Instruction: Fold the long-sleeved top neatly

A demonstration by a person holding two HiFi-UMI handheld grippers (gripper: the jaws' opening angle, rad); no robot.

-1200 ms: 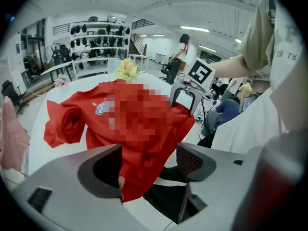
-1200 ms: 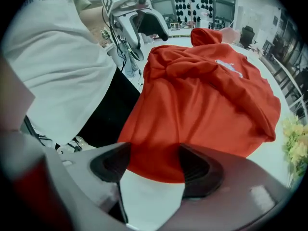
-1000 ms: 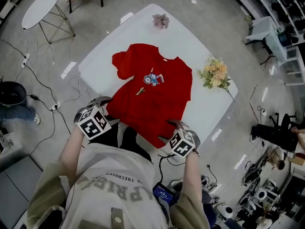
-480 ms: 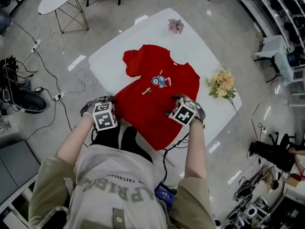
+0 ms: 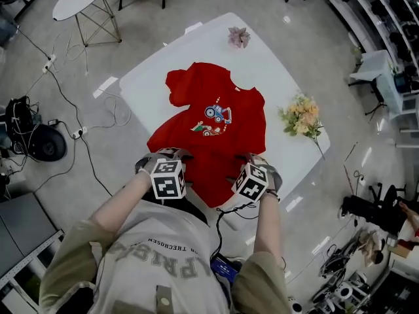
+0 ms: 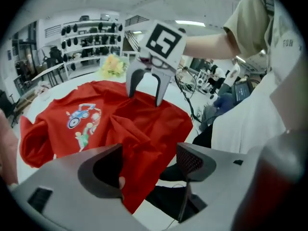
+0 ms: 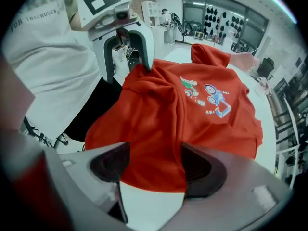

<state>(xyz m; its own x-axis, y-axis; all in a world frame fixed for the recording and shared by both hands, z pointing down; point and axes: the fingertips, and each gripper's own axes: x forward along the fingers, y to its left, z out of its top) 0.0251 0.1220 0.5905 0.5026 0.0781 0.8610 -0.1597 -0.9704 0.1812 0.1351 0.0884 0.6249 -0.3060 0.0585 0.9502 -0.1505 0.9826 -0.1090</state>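
Brought closer together than before, the left gripper [image 5: 163,156] and right gripper [image 5: 260,163] are held wide open, nothing clamped, astride the near hem of the red long-sleeved top [image 5: 216,110], which is spread on the white table [image 5: 275,64].

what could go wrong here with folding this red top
The top is rucked up between the left gripper and right gripper, both open; folding now may set creases. Its hem hangs past the table edge, so a tug could drag it off. The far sleeve is bunched.
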